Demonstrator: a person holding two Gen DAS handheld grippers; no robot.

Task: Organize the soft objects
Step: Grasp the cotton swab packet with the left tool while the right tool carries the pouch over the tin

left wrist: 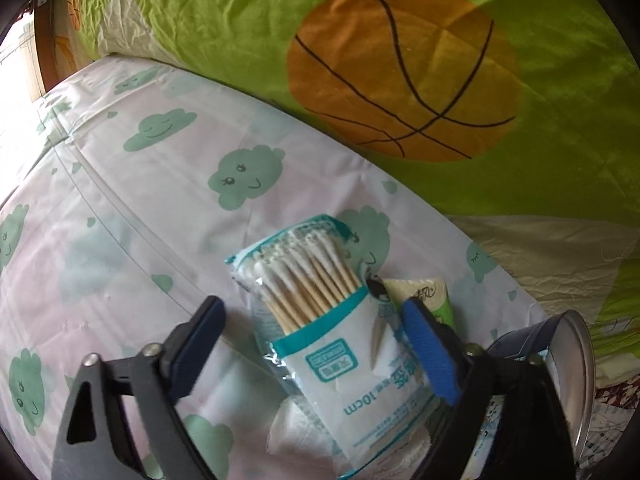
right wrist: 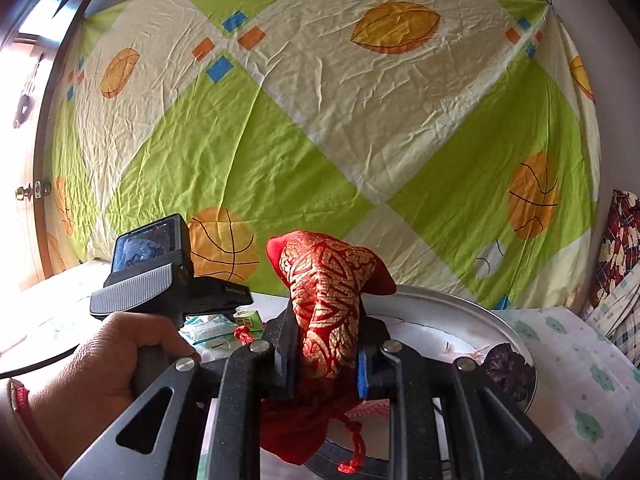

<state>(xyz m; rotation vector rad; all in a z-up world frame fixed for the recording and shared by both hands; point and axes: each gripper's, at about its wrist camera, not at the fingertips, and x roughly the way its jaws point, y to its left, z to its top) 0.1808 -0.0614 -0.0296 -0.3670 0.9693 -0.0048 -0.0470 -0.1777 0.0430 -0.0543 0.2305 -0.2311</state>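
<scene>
The left gripper (left wrist: 316, 344) has its fingers half-wide around the cotton swab packet (left wrist: 340, 344) lying on the bed (left wrist: 120, 208), not pressing it, while the right gripper (right wrist: 326, 354) fingers clamp the red brocade pouch (right wrist: 326, 280) at 12 o'clock over a metal tray (right wrist: 460, 316).

Left wrist steeply down, close over bedsheet (left wrist: 120, 208) – right wrist near-level toward hanging sheet (right wrist: 320, 120)

- The cotton swab pack (left wrist: 340, 332) lies on the bed (left wrist: 120, 208), between the left hand-held gripper (left wrist: 316, 344) fingers.
- A tissue packet (left wrist: 424, 292) sits just right of it.
- The pouch (right wrist: 328, 300) stands over the tray (right wrist: 460, 312).
</scene>
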